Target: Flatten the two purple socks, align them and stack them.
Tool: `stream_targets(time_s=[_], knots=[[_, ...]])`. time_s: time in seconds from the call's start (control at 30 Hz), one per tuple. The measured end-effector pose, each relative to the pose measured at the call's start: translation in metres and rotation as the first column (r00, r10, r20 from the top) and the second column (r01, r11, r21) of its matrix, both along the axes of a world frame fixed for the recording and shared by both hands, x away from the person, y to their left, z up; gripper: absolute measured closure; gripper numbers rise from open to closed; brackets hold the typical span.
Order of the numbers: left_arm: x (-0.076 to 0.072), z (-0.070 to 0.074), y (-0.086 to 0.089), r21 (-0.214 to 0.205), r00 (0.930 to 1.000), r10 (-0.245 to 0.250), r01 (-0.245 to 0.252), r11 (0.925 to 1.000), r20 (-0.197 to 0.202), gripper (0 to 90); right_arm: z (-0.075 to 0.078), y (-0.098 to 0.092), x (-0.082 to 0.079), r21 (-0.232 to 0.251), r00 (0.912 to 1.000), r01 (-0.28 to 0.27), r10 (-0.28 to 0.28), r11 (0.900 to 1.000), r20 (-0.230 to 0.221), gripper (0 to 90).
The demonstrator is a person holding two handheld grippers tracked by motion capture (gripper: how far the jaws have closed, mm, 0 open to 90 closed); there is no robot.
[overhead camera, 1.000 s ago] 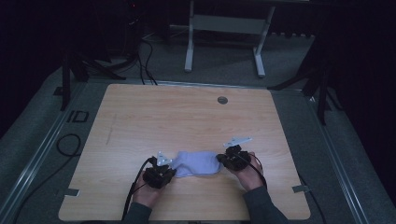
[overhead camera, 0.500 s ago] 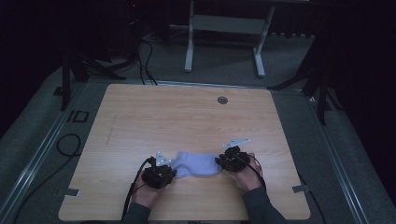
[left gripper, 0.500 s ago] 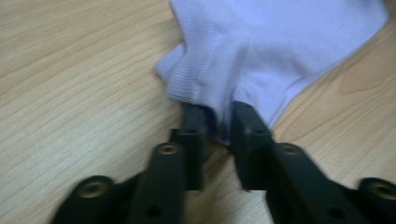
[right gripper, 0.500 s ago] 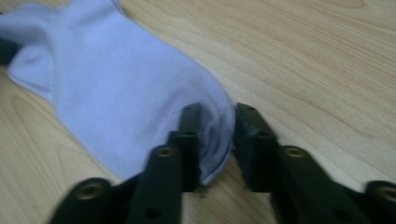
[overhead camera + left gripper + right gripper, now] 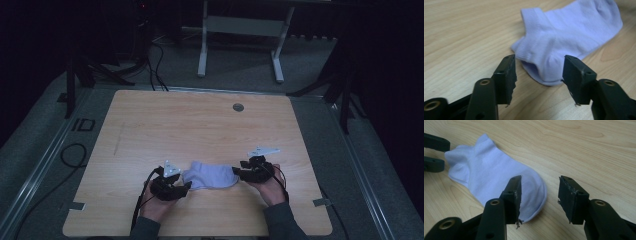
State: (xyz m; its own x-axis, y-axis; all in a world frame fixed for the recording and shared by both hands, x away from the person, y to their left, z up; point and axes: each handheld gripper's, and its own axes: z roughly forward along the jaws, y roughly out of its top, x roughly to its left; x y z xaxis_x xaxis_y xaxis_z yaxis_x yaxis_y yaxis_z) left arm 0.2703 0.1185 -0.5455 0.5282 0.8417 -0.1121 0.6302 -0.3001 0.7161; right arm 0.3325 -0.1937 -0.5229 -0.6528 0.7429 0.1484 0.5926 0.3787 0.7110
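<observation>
Now both hands low at the sock's [image 5: 210, 176] ends, jaws just opening, apart, nothing gripped.

Your left black two-jaw gripper [image 5: 186, 187] carries a grey three-cornered plate, as does your right black two-jaw gripper [image 5: 236, 171]; a thin black cable trails from each. The black jaw arms show brass-ringed holes, the pads have frayed edges, and your sleeves are dark grey.
</observation>
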Motion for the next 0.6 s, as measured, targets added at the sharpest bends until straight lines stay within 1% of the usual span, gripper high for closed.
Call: stream_targets(time_s=[0.17,0.33,0.47,0.6], knots=[[0.001,0.004,0.007,-0.022,0.9996,0.022,-0.021,0.9995,0.020,41.3,0.000,-0.006,-0.001,0.009,0.9998,0.019,-0.019,0.9998,0.002,51.2],[0.002,0.006,0.012,-0.033,0.9990,0.031,-0.030,0.9990,0.033,41.5,-0.002,-0.013,0.000,0.014,0.9991,0.042,-0.042,0.9990,0.000,49.9],[0.004,0.006,0.014,-0.030,0.9988,0.036,-0.035,0.9989,0.033,41.6,-0.003,-0.019,0.000,0.013,0.9986,0.053,-0.053,0.9985,-0.001,49.6],[0.005,0.006,0.017,-0.036,0.9982,0.048,-0.047,0.9982,0.036,42.1,-0.003,-0.023,0.001,0.014,0.9980,0.063,-0.063,0.9979,-0.001,49.3]])
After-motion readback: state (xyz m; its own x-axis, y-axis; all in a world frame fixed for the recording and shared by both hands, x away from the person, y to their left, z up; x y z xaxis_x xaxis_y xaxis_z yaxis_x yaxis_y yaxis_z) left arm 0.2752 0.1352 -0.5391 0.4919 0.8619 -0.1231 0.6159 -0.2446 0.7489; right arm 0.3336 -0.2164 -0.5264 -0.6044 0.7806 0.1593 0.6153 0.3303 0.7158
